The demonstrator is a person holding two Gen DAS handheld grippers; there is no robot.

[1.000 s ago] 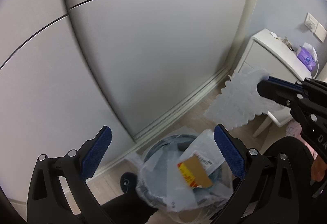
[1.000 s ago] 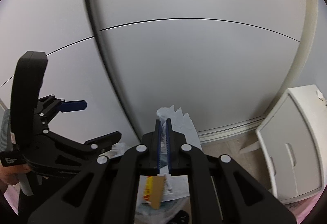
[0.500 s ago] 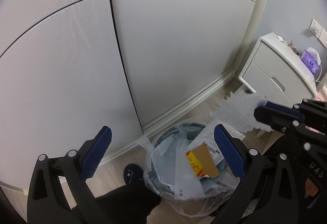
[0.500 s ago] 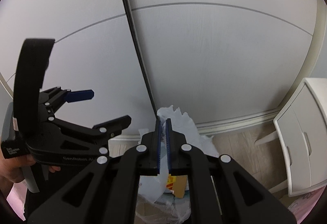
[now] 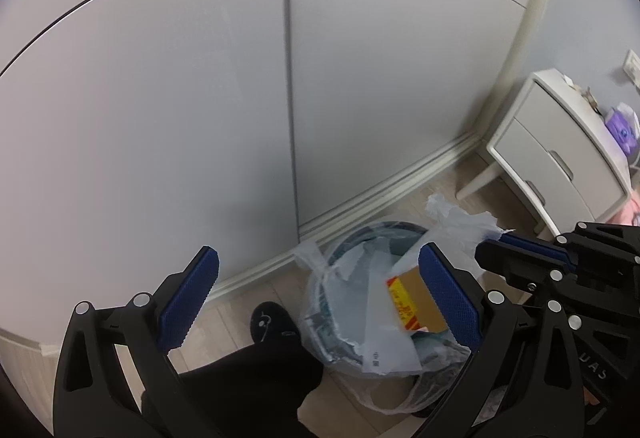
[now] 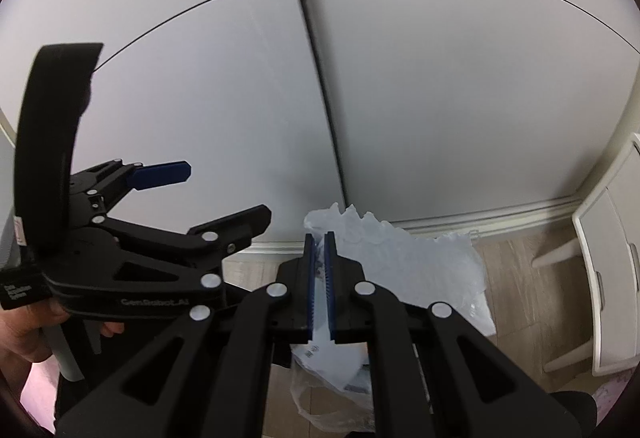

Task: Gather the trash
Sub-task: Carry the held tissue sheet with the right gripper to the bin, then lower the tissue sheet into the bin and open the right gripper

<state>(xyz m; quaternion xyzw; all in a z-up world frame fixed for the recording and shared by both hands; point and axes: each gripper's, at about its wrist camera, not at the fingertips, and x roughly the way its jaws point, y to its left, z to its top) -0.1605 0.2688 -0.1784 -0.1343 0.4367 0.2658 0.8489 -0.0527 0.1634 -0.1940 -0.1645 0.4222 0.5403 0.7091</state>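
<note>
While both hands come lower and closer to the trash bin (image 5: pixel 384 302) than they were a second ago, we carry a piece of thin clear plastic wrap (image 6: pixel 404 262) in the right tool (image 6: pixel 319 266), whose blue pads are pressed together on the film. A second ago that film hung well above and to the right of the bin in the left wrist view; now its crumpled free end (image 5: pixel 460 222) sits just over the bin's right rim, so we judge the drop to be close. The left tool (image 5: pixel 316 302) is spread wide and pinches nothing, and the bin lies between its two pads in its own view, a little nearer the right one. Inside the bin, lined with a clear bag, we see a brown cardboard box (image 5: pixel 416 298) with a red and yellow label and a white sheet beside it. A white nightstand (image 5: pixel 560 158) stands to the right of the bin, against the wall, and a dark slipper (image 5: pixel 268 322) rests on the floor just left of the bin. We judge the next move to be loosening the right tool once the film hangs inside the rim; light film may cling to the pads or drift outside.
</note>
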